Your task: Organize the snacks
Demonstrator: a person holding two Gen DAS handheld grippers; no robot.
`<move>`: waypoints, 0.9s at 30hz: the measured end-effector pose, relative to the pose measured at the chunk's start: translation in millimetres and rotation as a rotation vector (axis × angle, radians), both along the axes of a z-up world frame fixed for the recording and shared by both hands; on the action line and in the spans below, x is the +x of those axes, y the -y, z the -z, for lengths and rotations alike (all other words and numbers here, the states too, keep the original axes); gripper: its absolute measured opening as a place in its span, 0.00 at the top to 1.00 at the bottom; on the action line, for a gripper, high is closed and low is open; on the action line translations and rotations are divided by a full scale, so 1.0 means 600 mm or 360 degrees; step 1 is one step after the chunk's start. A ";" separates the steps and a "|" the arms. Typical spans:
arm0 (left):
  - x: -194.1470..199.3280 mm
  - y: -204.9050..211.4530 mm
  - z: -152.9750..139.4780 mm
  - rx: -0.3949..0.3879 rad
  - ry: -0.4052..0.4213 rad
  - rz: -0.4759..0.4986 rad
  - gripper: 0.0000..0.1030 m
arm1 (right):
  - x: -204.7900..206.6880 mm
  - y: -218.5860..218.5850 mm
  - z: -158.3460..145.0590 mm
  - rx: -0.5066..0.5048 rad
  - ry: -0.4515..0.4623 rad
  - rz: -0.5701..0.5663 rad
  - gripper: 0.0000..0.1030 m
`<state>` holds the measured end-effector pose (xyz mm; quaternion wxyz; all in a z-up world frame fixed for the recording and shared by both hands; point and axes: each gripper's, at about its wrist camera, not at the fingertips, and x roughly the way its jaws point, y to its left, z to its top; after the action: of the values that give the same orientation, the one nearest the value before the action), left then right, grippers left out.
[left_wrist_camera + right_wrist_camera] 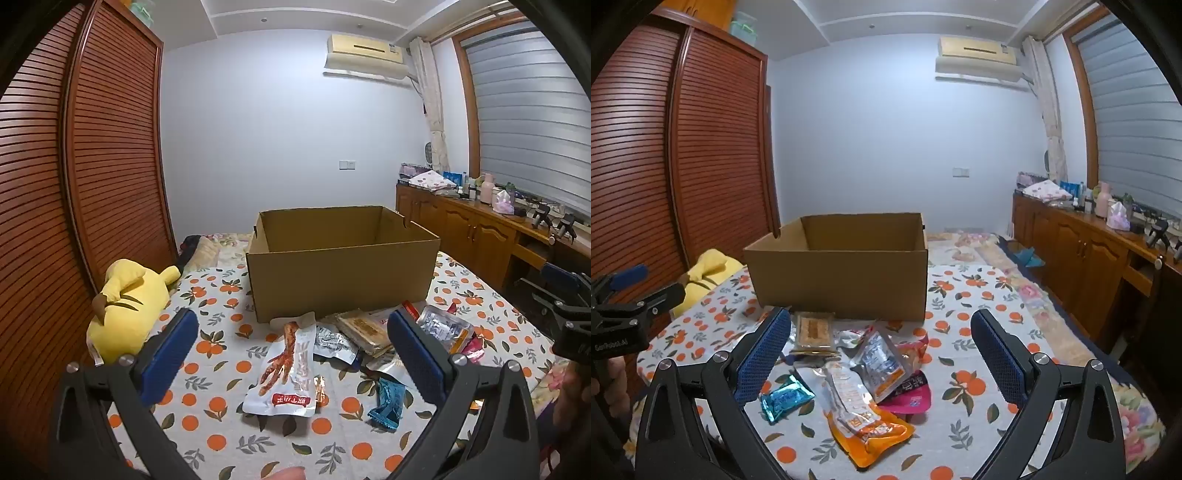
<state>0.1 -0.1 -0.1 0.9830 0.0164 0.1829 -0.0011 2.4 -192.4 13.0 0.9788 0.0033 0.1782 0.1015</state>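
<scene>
An open cardboard box (343,273) (842,280) stands on the orange-patterned bedspread. A pile of snack packets lies in front of it. In the left wrist view a white chicken-foot packet (288,373) and a teal wrapper (388,404) lie nearest. My left gripper (293,332) hovers open above them, nothing between its blue pads. In the right wrist view an orange packet (868,432), a pink packet (910,395), a teal wrapper (785,400) and a cracker pack (812,330) lie below my right gripper (881,334), which is open and empty.
A yellow plush toy (125,306) lies at the left by the slatted wardrobe (74,184). A wooden sideboard (1082,258) with bottles and clutter runs along the right under the window. The other gripper shows at each view's side edge.
</scene>
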 end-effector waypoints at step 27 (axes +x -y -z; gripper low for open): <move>-0.003 -0.007 -0.001 -0.0006 0.0003 -0.0005 0.00 | 0.004 -0.005 0.005 -0.0006 0.0009 0.0015 0.03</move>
<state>-1.7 4.1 0.5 0.9832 0.0145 0.1819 0.0000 5.0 -189.5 9.7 0.9797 0.0019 0.1757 0.0966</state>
